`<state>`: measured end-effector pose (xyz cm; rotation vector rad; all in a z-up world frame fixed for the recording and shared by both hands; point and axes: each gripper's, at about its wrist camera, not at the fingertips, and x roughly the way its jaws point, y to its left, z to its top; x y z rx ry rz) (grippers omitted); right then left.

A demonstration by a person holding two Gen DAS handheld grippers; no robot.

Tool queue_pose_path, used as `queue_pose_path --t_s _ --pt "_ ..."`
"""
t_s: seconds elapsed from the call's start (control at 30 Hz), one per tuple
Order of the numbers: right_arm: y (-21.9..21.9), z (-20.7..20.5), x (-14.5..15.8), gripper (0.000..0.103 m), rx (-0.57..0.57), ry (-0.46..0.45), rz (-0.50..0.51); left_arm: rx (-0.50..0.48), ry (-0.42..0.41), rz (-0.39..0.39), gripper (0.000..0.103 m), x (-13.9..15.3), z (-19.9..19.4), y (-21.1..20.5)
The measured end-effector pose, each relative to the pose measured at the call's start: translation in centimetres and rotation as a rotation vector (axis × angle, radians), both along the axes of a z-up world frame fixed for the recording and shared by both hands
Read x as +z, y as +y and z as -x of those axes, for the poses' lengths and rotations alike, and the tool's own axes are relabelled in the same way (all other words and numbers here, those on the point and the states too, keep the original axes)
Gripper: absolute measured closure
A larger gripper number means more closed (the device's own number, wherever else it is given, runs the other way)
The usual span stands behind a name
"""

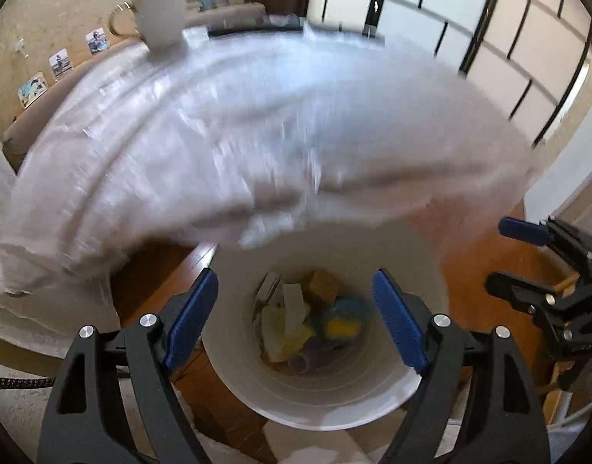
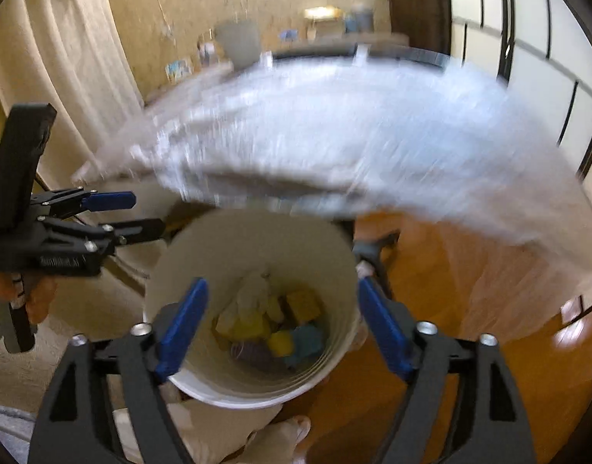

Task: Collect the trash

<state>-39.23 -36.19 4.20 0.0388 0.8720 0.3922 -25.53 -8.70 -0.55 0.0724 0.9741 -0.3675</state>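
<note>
Both tools spread wide, empty. Left tool (image 1: 294,319) and right tool (image 2: 282,323) hang over a white bucket (image 1: 419,263) on the wood floor (image 2: 470,270), just beside the surface (image 1: 257,127). Trash (image 2: 274,326) sits at the bucket bottom: yellow, blue, purple and white bits, heaped together, too blurred to name. Surface covered by a motion-blurred clear sheet. White mug (image 1: 159,15) stands at its far edge. Each tool shows in the other's view, side by side, near but apart.
</note>
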Motion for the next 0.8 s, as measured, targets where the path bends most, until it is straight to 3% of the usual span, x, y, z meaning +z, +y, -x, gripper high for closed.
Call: queue_pose_path --t_s 0.07,0.1,0.13,0.23,0.3,0.37,0.47,0.53,0.7,0.8 --pt "-1.5 0.6 3.5 0.011 -0.024 -0.096 -0.017 -0.001 -0.071 0.066 0.020 4.2 -0.1 0.7" --pt "-2.6 0.6 5.7 0.007 -0.050 -0.152 -0.029 0.002 -0.103 0.079 0.014 5.8 -0.2 0.9" --pt "-3.6 0.5 7.6 0.006 -0.080 -0.200 -0.039 0.012 -0.158 0.092 0.007 8.3 -0.6 1.1" --pt "-6.4 -0.8 12.6 0.005 -0.157 -0.314 -0.079 0.023 -0.273 0.136 0.003 13.4 -2.3 1.5" --pt "-8.0 -2.1 16.0 0.004 -0.183 -0.400 -0.094 0.031 -0.338 0.167 0.002 16.7 -5.0 1.5" --pt "-8.4 -3.7 17.9 0.004 -0.162 -0.451 -0.043 0.000 -0.352 0.159 0.002 18.6 -8.0 0.8" --pt "-8.3 -6.8 18.9 0.004 -0.155 -0.486 0.106 -0.023 -0.377 0.124 0.002 19.2 -11.7 -0.4" --pt "-8.4 -8.9 18.5 0.004 -0.191 -0.449 0.165 -0.026 -0.346 0.124 0.002 18.5 -13.8 -0.8" --pt "-8.5 -11.1 16.0 0.004 -0.194 -0.366 0.073 -0.010 -0.260 0.161 0.002 14.3 -15.8 -1.0" --pt "-7.4 -12.2 13.8 0.004 -0.182 -0.297 0.023 0.011 -0.230 0.140 0.002 12.4 -16.1 -0.7"
